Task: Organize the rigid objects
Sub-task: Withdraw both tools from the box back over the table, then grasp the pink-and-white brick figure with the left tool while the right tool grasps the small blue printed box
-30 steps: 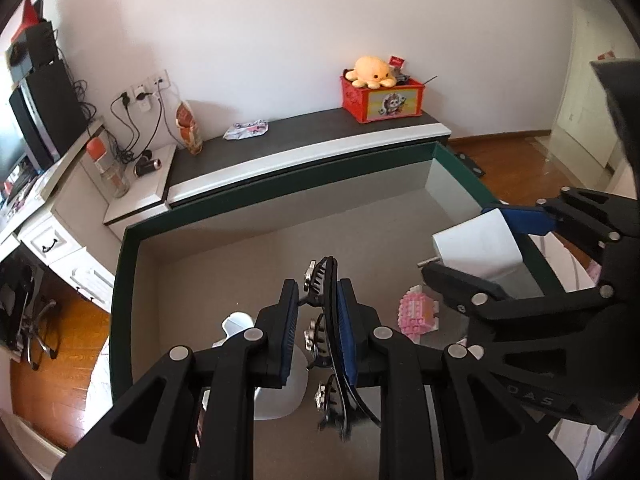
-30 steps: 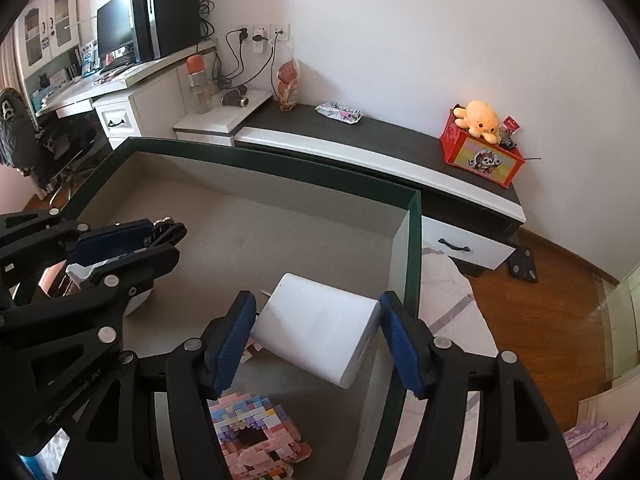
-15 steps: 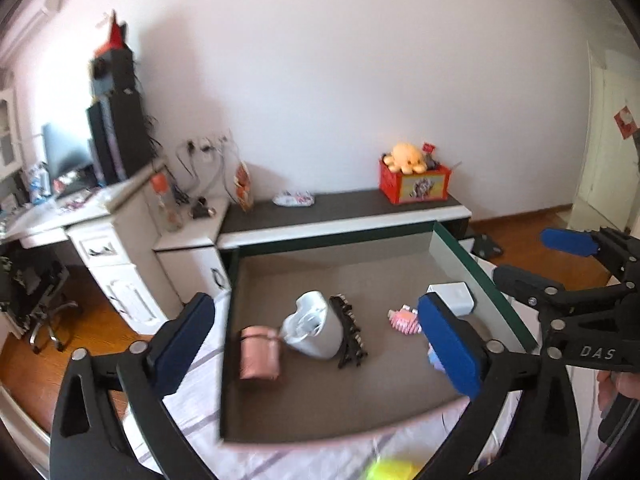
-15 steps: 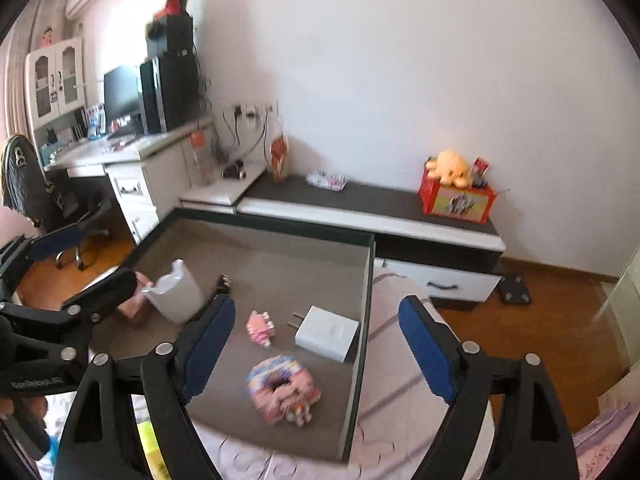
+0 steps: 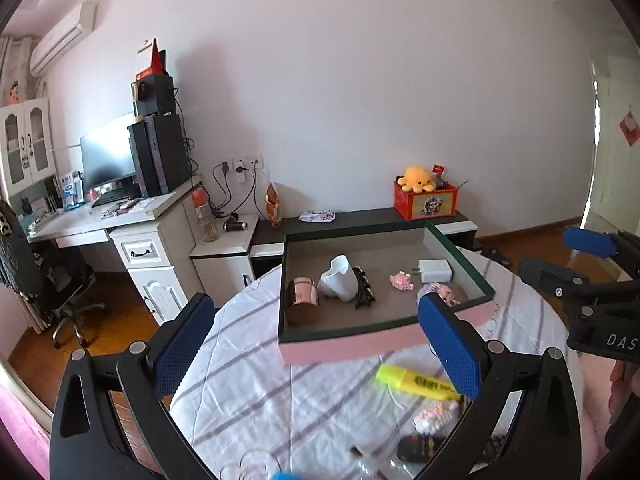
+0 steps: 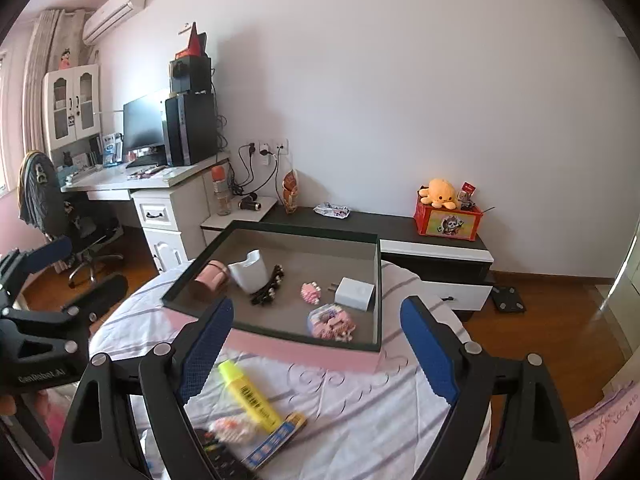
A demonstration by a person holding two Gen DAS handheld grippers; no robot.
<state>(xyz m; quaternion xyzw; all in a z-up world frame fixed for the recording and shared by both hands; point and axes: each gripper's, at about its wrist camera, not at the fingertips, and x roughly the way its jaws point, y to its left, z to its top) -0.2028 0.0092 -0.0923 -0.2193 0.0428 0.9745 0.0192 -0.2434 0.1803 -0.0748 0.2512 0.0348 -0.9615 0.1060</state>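
Both grippers empty, hovering over the near end of the table. Left gripper (image 5: 316,344) has its jaws spread as wide as they go, nothing between the pads; right gripper (image 6: 316,354) is also wide open and holds nothing. Both point forward and tilt down toward the tabletop, the right one showing at the right edge of the left view, the left one at the left edge of the right view, a bit of hand visible behind each. Nearest on the striped tablecloth (image 6: 360,412): loose items not yet sorted — a yellow highlighter (image 6: 248,394), a blue-and-yellow flat pack (image 6: 276,438) just beside it, a pale orange-white small piece (image 6: 228,426) and something dark at the bottom edge, too blurred to name. Further back sits the open box (image 6: 378,280) with pink outer wall and grey floor; already in it: pink cylinder (image 6: 212,276), white cup (image 6: 250,272) lying tilted, black hair clip (image 6: 268,284), small pink block piece (image 6: 311,293), white charger (image 6: 355,293) near the right wall, pink block ring (image 6: 331,322) at the near right corner. My read: between picks, roughly half done. Next move likely calls for dropping onto the highlighter, jaws across its narrow side, then carrying it over the box's near wall to a free patch of floor. Risk: neighbours sit close, could get dragged.
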